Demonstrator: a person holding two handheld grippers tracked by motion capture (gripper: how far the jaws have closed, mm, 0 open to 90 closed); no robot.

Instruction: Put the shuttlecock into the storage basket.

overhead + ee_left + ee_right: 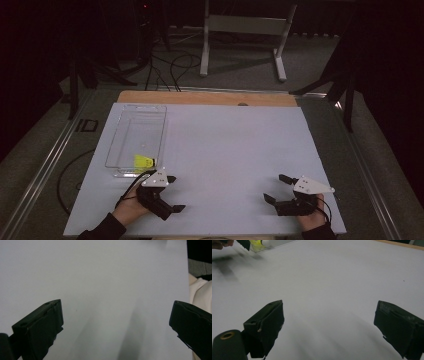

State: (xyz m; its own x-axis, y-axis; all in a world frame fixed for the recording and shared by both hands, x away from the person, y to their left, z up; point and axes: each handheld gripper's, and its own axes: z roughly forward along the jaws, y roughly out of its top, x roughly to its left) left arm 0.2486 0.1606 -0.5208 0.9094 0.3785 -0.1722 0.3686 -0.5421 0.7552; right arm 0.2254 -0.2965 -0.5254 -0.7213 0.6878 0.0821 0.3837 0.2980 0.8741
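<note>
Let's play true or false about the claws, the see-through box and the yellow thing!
1. Both claws are open. True: left claw, right claw.
2. The yellow thing lies in the clear box. True.
3. The right claw holds the yellow thing. False: it holds nothing.
4. The clear box sits beside the right claw. False: it sits just beyond the left claw.
5. The white board is covered in toys. False: it is mostly bare.

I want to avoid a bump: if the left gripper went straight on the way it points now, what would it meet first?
Probably nothing: the left gripper, jaws open, points right across the bare white board.
</note>
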